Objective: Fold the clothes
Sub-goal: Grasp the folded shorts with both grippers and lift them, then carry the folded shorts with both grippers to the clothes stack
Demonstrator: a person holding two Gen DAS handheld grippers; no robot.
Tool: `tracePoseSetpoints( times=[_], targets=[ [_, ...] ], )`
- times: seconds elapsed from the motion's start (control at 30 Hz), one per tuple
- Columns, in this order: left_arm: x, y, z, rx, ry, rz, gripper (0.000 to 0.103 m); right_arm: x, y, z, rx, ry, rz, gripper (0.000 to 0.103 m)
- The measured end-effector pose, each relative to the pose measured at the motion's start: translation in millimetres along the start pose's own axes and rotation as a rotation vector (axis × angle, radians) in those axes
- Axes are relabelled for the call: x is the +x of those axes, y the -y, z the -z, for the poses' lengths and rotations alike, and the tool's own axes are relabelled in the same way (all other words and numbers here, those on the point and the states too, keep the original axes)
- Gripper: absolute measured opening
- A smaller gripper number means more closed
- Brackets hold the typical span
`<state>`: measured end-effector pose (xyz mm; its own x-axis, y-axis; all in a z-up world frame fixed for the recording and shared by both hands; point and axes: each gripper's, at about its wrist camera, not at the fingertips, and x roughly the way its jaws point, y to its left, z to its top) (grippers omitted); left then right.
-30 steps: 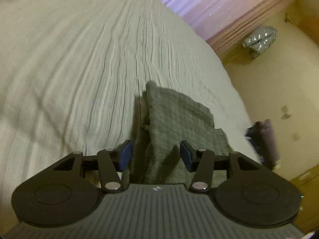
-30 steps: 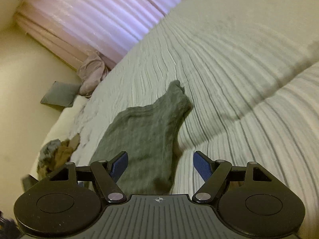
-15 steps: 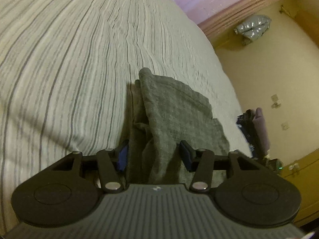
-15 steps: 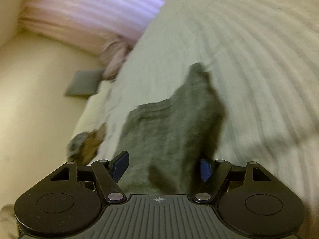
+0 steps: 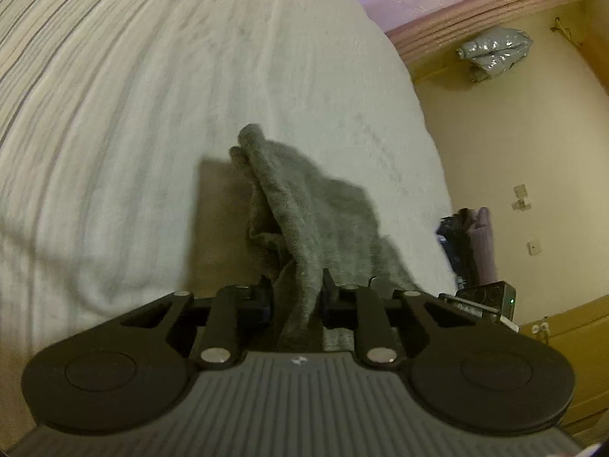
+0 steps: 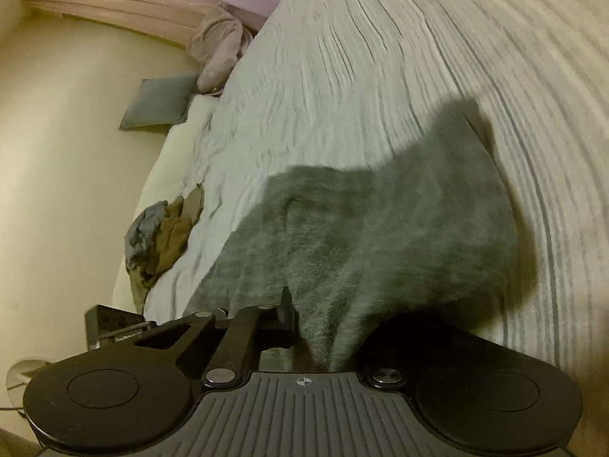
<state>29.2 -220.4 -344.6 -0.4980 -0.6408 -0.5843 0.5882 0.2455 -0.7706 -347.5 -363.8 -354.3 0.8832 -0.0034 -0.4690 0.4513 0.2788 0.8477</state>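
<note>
In the left wrist view, the striped bedspread [image 5: 152, 114] fills the upper left of the frame, smeared by motion. At lower centre the left gripper [image 5: 297, 297] now has its jaws clamped on a bunch of the grey garment [image 5: 304, 205]; a second ago, and half a second ago too, they stood apart with the cloth lying loose between them. The cloth rises in a ridge from the jaws toward the middle of the frame, with a broad shadow on the bedspread to its left, so this end looks lifted rather than lying flat. At the right edge a dark bundle [image 5: 468, 243] stands by the wall.

In the right wrist view, a small heap of clothes [image 6: 163, 236] lies at centre left near the edge of the bed, and a grey cushion [image 6: 160, 103] sits on the floor at upper left. The right gripper [image 6: 327, 327] at lower centre has likewise closed on the garment [image 6: 399, 228]: one finger [image 6: 285, 312] presses against the cloth and the other is hidden under it, where a second ago both were spread wide. The cloth spreads from the jaws up to centre right, blurred.

With both ends pinched, the garment seems ready to be carried over or laid out for a fold; how many folds it already has cannot be told.
</note>
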Motion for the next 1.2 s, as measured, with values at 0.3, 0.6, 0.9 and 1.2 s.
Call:
tracePoseSetpoints(
  times=[0.3, 0.6, 0.9, 1.2],
  targets=[
    [-14, 143, -51, 0.027, -0.123, 0.098, 0.017, -154, -93, -23, 0.133, 0.174, 0.103, 0.009],
    [75, 319, -77, 0.246, -0.361, 0.266, 0.017, -337, -126, 11, 0.267, 0.547, 0.213, 0.009],
    [268, 452, -34, 0.38, -0.553, 0.323, 0.017, -492, -30, 11, 0.41, 0.742, 0.332, 0.009],
    [459, 578, -32, 0.442, -0.491, 0.377, 0.017, -631, 80, -129, 0.286, 0.759, 0.431, 0.009]
  ],
)
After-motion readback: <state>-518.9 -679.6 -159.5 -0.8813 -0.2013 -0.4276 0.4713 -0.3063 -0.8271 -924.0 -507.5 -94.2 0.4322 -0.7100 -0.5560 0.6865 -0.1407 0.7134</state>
